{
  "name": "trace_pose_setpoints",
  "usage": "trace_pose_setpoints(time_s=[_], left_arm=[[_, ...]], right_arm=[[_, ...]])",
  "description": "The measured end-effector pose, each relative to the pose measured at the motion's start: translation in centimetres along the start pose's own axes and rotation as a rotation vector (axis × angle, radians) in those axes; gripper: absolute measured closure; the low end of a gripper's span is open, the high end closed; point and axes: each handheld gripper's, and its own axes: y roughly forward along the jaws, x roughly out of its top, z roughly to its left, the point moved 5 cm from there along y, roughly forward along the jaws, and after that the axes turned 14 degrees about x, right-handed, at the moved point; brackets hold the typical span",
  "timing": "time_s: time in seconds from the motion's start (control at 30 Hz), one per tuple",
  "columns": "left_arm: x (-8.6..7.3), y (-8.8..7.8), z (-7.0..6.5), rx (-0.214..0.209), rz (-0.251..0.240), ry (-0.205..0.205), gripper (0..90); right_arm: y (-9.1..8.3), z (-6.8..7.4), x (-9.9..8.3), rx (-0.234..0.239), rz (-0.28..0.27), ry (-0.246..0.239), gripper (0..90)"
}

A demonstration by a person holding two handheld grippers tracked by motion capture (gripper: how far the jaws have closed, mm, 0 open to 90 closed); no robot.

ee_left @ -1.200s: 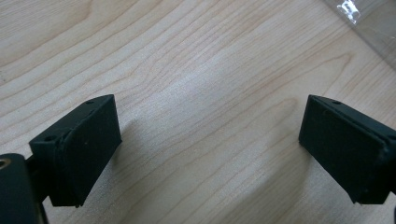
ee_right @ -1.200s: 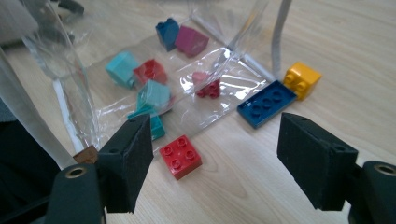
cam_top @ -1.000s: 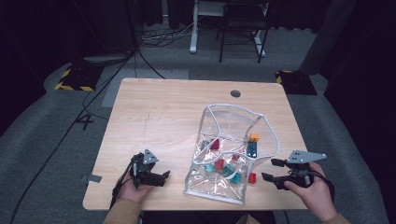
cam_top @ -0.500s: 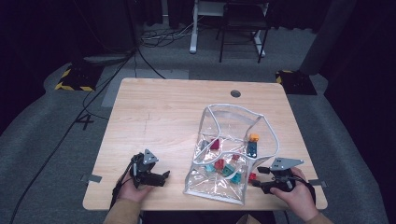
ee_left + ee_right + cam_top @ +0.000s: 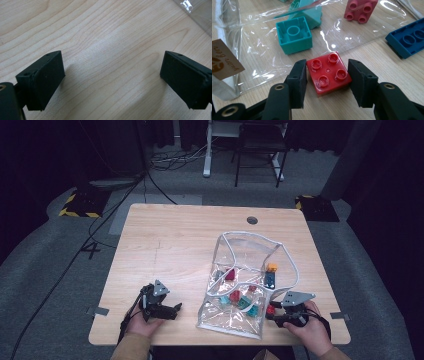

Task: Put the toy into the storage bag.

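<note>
Field notes, high view read from left to right.

Lower left of the frame: left gripper resting low on the wooden table, held in the person's left hand. Its own view shows both jaws spread wide over bare wood grain with nothing between them. A corner of clear plastic sits at the upper right of that view.

Centre to lower centre: clear plastic bag lying flat on the table, white edging looped round its upper part. Loose toy bricks lie on and in it: a dark red one toward the upper left of the bag, teal ones lower down, an orange one and a dark blue one at the right side.

Lower right: right gripper in the person's right hand, at the bag's right lower edge. Its jaws have just been closing and stand narrow, one on each side of a red brick. The left jaw is at or touching the brick's side; the right jaw shows a thin gap, so no firm squeeze yet.

The red brick sits studs up on bare wood, just off the plastic edge. In the right gripper view, a teal brick lies hollow side up at upper left, a pink brick at the top, a blue brick at the right edge.
</note>
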Motion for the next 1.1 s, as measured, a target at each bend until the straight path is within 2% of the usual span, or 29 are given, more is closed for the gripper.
trace_pose_setpoints(time_s=[0.13, 0.23, 0.67, 0.83, 1.1], left_arm=[[0.0, 0.0, 0.0, 0.0, 0.0, 0.0, 5.6], [0.0, 0.0, 0.0, 0.0, 0.0, 0.0, 5.6], [0.0, 0.0, 0.0, 0.0, 0.0, 0.0, 5.6], [0.0, 0.0, 0.0, 0.0, 0.0, 0.0, 5.6], [0.0, 0.0, 0.0, 0.0, 0.0, 0.0, 5.6]], right_arm=[[-0.7, 0.0, 0.0, -0.008, -0.001, -0.004, 59.1], [-1.4, 0.0, 0.1, -0.008, -0.02, 0.015, 59.2], [-4.1, 0.8, 1.2, -0.017, -0.065, 0.029, 59.2], [-5.6, 1.1, 1.9, -0.002, -0.088, 0.07, 59.2], [-8.6, 1.4, 3.0, -0.026, -0.11, 0.082, 59.2]])
